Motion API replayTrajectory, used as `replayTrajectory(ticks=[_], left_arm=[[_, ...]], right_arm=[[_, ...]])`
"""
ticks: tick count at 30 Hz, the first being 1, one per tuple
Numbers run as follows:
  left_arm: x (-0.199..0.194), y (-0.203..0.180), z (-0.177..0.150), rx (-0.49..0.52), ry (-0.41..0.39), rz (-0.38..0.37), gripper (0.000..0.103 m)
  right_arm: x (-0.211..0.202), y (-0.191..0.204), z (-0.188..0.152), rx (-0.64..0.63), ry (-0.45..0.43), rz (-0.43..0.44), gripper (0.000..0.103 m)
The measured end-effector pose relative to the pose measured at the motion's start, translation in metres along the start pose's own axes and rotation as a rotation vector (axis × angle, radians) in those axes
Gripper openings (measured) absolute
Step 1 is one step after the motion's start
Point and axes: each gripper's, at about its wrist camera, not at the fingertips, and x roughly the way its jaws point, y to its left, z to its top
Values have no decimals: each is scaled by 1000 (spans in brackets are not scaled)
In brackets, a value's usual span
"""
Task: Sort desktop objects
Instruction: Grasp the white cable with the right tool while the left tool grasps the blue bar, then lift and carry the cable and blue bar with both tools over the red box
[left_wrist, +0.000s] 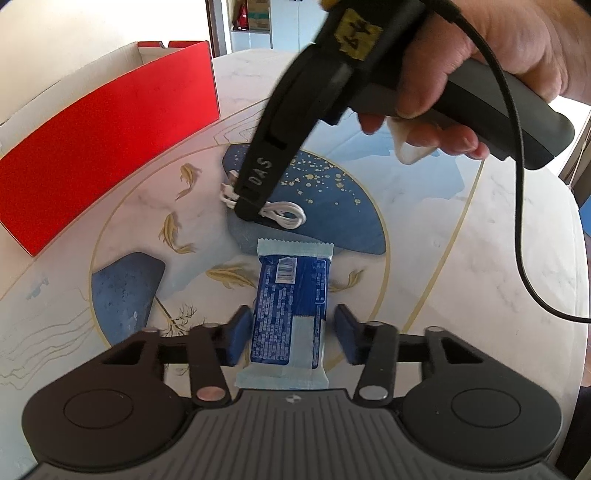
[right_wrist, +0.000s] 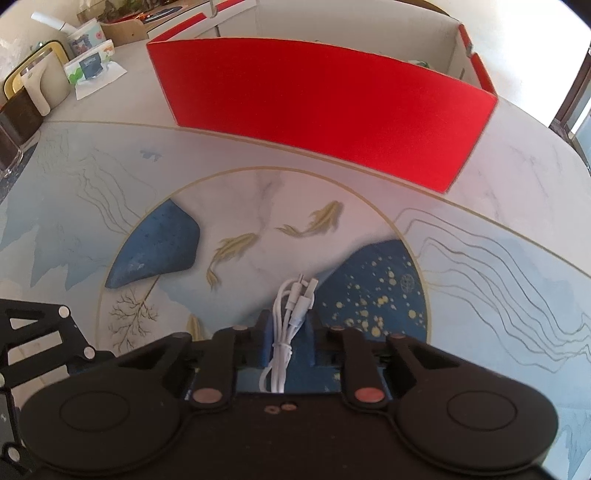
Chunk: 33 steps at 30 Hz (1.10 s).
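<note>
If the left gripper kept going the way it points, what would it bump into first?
Probably the blue snack packet, which already lies between the left gripper's open fingers on the table. The gripper tilts downward, so it would likely press the packet onto the tabletop; depth is hard to judge.

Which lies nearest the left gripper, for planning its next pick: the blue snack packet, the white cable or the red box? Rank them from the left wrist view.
From the left gripper:
1. blue snack packet, between its fingers.
2. white cable, just beyond, under the right gripper.
3. red box, far upper left.
</note>
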Motion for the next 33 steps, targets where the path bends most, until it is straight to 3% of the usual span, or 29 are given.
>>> replayTrajectory(ticks=[6,15,17,25,33], left_arm=[[-2,-4,-2,-31,-7,18,35],[-16,21,0,-169,-40,48,35],[-21,26,2,-182,-51,62,35],[-33,46,8,-269,-65,98,35],[-44,52,10,-296,-75,114,35]], right_arm=[[-8,-4,-11,14,-5,13,17],[-18,-7,-16,17,-19,28,16],[-22,-7,-15,13,-26,33,6],[-28,-8,-12,10,-35,48,6],[-39,-7,-13,4,-52,63,6]])
